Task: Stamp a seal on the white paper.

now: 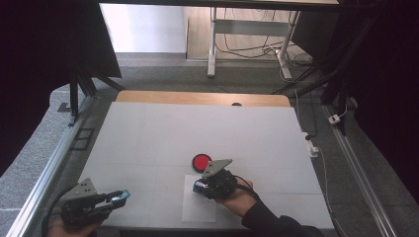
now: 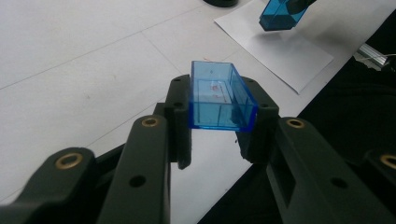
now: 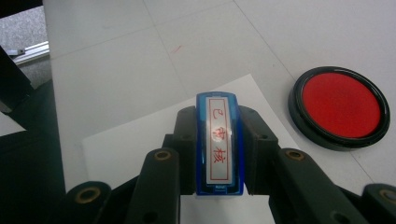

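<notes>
My right gripper (image 3: 218,122) is shut on a blue stamp (image 3: 219,142) whose white label carries red characters; it hovers over a white sheet of paper (image 1: 198,207) near the table's front. In the high view that gripper (image 1: 200,186) sits just in front of a round red ink pad (image 1: 201,161) in a black case. The ink pad (image 3: 340,106) lies to the stamp's right in the right gripper view. My left gripper (image 2: 223,112) is shut on a clear blue stamp cap (image 2: 220,99), open side up. It rests at the front left corner (image 1: 120,196).
The white table top (image 1: 197,133) has a wooden strip along its far edge. Metal rails run along both sides, and cables lie on the floor to the right. From the left gripper view the other gripper's blue stamp (image 2: 280,15) hangs above the paper (image 2: 280,49).
</notes>
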